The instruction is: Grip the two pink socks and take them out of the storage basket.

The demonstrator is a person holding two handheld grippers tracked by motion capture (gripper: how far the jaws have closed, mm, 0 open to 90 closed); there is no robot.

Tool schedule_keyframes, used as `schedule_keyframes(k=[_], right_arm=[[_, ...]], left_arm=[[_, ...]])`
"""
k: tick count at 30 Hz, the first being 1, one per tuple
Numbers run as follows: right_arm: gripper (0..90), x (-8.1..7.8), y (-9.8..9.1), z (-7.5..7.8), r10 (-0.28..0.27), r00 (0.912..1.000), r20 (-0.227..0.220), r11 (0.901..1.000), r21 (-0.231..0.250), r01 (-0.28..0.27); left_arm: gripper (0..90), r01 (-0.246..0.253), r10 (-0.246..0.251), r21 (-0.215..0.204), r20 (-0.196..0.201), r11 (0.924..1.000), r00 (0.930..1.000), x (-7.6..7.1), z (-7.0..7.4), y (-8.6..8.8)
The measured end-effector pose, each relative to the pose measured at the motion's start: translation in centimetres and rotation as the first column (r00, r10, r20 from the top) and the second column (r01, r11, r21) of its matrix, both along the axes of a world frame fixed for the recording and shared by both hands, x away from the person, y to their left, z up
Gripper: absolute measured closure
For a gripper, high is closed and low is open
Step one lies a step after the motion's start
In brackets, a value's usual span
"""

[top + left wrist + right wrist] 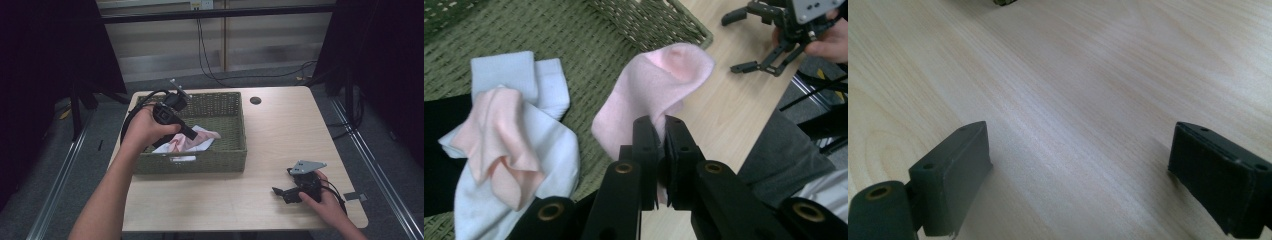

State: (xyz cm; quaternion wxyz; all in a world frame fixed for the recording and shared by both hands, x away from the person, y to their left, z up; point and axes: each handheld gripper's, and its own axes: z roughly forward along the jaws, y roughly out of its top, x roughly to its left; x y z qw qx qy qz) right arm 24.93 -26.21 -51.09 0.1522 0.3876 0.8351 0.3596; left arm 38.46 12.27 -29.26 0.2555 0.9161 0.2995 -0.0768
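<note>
Left gripper view, left gripper [662,131] pinched on soft pink sock [651,87], woven green basket [589,30] upper left, right gripper [1078,165] spread wide over pale wood-grain table [1088,75].

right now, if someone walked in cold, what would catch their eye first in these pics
Most likely the pink sock pinched in the left gripper, lifted over the green woven basket at the table's left. Next, the heap of pale blue and pink socks lying on the basket floor beside it. Last, the right gripper, low over the bare wooden table at the near right, jaws wide apart and holding nothing.
</note>
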Motion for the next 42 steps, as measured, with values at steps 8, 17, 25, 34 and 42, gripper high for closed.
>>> schedule_keyframes(k=[8,17,25,34,42], right_arm=[[9.0,0.0,0.0,0.0,-0.002,1.0,-0.003,1.0,0.0,0.002],[9.0,0.0,0.0,0.0,-0.001,1.0,-0.003,1.0,0.0,0.001],[9.0,0.0,0.0,0.0,0.001,1.0,-0.002,1.0,-0.002,-0.001],[8.9,0.0,0.0,0.0,0.001,1.0,-0.002,1.0,-0.002,-0.001],[9.0,0.0,0.0,0.0,0.001,1.0,-0.002,1.0,-0.002,-0.001]], left_arm=[[85.2,0.036,-0.036,0.002,-0.008,0.9994,0.9993,-0.8,0.3,-0.3],[85.2,0.072,-0.072,-0.024,-0.009,0.9971,0.9974,-1.9,0.2,-0.7],[85.0,0.108,-0.109,-0.036,-0.015,0.9935,0.994,-3.1,-0.6,-1.3],[84.2,0.131,-0.132,-0.043,-0.023,0.9905,0.9909,-4.1,-2.9,-1.9],[83.5,0.13,-0.132,-0.044,-0.05,0.9905,0.9899,-4.1,-5.6,-2.2]])
